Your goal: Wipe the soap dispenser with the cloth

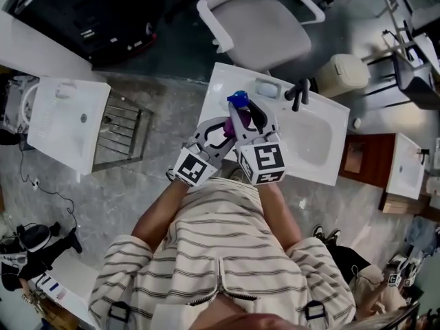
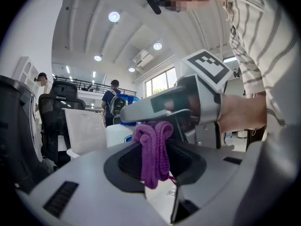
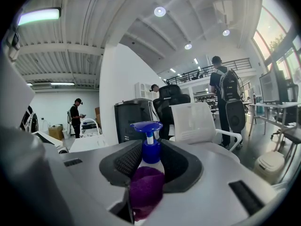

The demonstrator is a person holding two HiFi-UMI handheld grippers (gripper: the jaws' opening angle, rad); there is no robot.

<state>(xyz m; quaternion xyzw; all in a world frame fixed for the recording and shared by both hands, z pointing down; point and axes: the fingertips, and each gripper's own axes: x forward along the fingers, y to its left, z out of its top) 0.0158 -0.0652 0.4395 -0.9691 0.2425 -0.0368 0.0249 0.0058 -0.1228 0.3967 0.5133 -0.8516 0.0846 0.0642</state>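
Note:
In the head view both grippers meet over the white sink [image 1: 323, 146]. The soap dispenser [image 1: 238, 100], white with a blue pump, stands upright between the jaws of my right gripper [image 1: 246, 117], which is shut on it. In the right gripper view the blue pump [image 3: 148, 145] rises between the jaws of the right gripper [image 3: 149, 173], with the purple cloth [image 3: 146, 192] lying against the bottle's near side. My left gripper [image 1: 221, 130] is shut on the folded purple cloth [image 2: 154, 152] and holds it against the dispenser [image 2: 117, 134] from the left.
A black faucet [image 1: 299, 93] and a soap dish [image 1: 267, 88] sit at the sink's far edge. A white office chair [image 1: 254, 19] stands behind the sink, with a bin [image 1: 347, 74] to its right. A second sink [image 1: 69, 119] lies to the left.

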